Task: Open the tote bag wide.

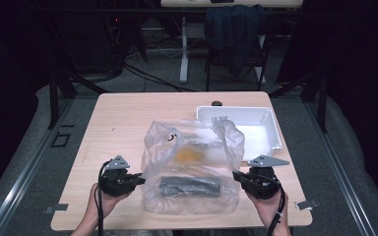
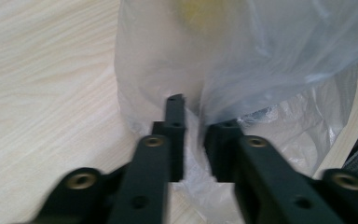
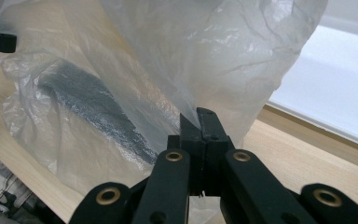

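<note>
Plastic bag (image 1: 192, 167), clear and crumpled, lies mid-worktop (image 1: 118, 123) in the high view, a dark cylinder (image 1: 189, 187) and a yellowish thing (image 1: 188, 156) inside it. The left tongs (image 1: 140, 179) meet its left edge, the right tongs (image 1: 236, 176) its right edge; a white tray (image 1: 268, 125) sits behind. In the left gripper view, the left tongs (image 2: 198, 128) stand slightly apart with bag film between the jaws, not clearly pinched. In the right gripper view, the right tongs (image 3: 200, 122) are clamped tight on a fold of the bag (image 3: 168, 56).
</note>
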`<state>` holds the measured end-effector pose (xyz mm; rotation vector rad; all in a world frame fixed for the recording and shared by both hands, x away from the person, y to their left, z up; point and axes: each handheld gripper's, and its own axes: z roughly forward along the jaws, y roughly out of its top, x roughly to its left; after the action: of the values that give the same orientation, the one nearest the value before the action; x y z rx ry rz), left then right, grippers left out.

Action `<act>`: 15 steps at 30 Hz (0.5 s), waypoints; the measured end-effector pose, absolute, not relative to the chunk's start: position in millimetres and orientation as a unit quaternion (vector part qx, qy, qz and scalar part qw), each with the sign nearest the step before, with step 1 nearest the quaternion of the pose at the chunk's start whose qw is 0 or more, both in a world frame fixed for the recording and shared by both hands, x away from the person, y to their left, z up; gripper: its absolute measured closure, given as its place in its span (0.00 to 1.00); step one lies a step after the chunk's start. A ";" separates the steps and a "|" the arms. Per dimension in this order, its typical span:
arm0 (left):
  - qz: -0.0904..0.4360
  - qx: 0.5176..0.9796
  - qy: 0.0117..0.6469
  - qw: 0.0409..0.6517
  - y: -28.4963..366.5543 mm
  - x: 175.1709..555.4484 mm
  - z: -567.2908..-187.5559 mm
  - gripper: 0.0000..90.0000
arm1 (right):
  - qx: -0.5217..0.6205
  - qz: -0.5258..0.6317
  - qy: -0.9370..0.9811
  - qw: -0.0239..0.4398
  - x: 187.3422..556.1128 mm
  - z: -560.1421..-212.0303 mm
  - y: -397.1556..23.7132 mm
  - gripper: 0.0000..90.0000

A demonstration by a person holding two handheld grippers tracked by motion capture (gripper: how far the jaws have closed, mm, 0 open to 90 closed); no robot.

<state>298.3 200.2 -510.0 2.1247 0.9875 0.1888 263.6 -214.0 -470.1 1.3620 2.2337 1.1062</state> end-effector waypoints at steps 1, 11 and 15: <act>0.080 0.835 0.390 0.379 199.3 297.6 -506.8 0.77 | 0.474 0.389 0.776 0.150 262.7 -470.1 -214.1 1.00; 0.178 0.818 0.369 0.403 172.3 292.3 -458.5 0.30 | 0.467 0.388 0.783 0.135 252.7 -465.8 -212.4 1.00; 0.198 0.826 0.359 0.387 155.1 306.7 -467.8 0.60 | 0.463 0.383 0.790 0.124 250.1 -468.2 -213.0 1.00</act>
<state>306.7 155.1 -467.8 2.1019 0.9140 0.5050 250.1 -213.0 -468.2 1.3488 2.3041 1.1163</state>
